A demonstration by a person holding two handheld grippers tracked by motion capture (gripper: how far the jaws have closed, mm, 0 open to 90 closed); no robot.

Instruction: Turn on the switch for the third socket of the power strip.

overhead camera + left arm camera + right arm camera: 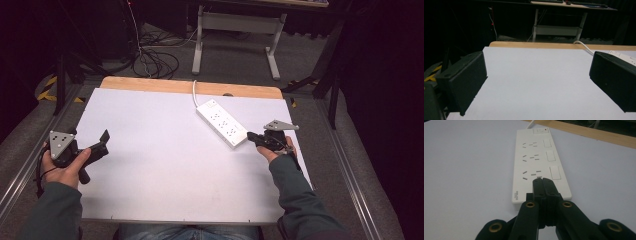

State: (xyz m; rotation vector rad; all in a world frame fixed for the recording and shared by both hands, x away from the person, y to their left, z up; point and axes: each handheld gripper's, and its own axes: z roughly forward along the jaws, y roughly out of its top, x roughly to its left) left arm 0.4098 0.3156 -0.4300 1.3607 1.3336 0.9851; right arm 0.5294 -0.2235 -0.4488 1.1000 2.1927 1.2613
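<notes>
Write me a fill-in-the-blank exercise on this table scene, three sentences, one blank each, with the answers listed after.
1. The right gripper has its jaws ____ and its tips sit over the near end of the white power strip.
2. The left gripper has its jaws ____, with nothing but bare white table between them.
3. The power strip has ____ sets of sockets along its length, each with a rectangular switch beside it.

Missing words: shut; open; three
</notes>
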